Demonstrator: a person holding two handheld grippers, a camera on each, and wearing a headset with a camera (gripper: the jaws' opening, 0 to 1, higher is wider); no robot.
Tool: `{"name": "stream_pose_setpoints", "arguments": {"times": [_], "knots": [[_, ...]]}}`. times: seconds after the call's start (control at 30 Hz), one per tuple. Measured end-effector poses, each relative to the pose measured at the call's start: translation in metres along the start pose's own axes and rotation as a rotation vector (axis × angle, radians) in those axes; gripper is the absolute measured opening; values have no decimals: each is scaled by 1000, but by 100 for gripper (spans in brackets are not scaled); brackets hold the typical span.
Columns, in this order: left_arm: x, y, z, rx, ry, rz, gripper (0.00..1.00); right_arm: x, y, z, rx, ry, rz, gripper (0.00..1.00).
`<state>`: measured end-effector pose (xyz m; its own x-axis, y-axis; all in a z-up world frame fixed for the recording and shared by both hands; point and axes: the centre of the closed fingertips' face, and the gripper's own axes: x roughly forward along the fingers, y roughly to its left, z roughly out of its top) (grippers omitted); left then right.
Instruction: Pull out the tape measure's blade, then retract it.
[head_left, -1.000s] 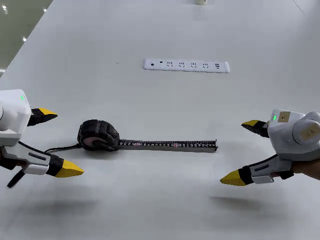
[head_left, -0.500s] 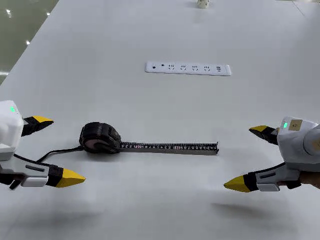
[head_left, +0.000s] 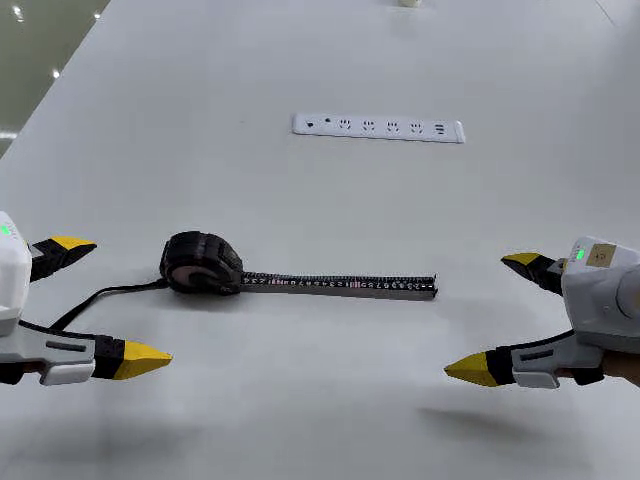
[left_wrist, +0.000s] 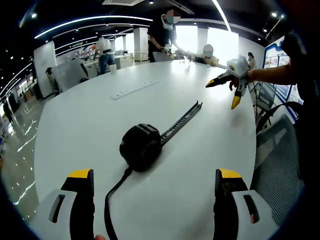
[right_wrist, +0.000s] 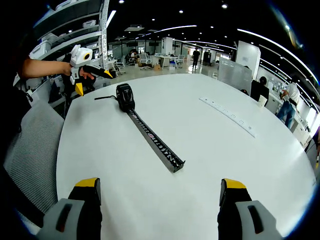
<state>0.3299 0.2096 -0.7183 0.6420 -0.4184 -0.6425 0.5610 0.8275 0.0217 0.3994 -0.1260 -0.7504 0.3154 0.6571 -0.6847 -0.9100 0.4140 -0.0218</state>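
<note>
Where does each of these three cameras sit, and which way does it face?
Head view: on the headset, looking down at the tape measure on the table; the left gripper and right gripper enter from the sides.
Left gripper view: on the left gripper, facing past its open jaws at the tape measure's case; the right gripper shows beyond.
Right gripper view: on the right gripper, facing past its open jaws at the end of the blade; the left gripper shows beyond.
Shared: all show the blade and power strip.

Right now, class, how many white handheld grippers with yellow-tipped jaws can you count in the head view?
2: the left gripper beside the black tape measure case, the right gripper past the tip of its extended blade.
</note>
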Motion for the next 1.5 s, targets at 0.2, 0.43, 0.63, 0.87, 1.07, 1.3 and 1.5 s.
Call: {"name": "stream_pose_setpoints", "arguments": {"times": [0.2,0.43,0.63,0.87,1.07,1.3,1.5], "knots": [[0,1,-2,-20,-8,13,99,-4,6,-2,32,-10,-18,99],[-1,-14,3,-47,-22,40,99,-8,17,2,73,-29,-44,99],[1,-23,6,-68,-33,62,99,-11,20,2,114,-46,-73,99],[0,-36,8,-119,-52,94,99,-13,25,4,157,-61,-97,99],[0,-48,8,-152,-60,108,99,-12,34,4,190,-73,-115,99],[-3,-51,7,-206,-68,154,99,-10,46,2,226,-71,-128,99],[-3,-51,7,-226,-72,194,99,-9,54,9,263,-88,-150,99]]}}
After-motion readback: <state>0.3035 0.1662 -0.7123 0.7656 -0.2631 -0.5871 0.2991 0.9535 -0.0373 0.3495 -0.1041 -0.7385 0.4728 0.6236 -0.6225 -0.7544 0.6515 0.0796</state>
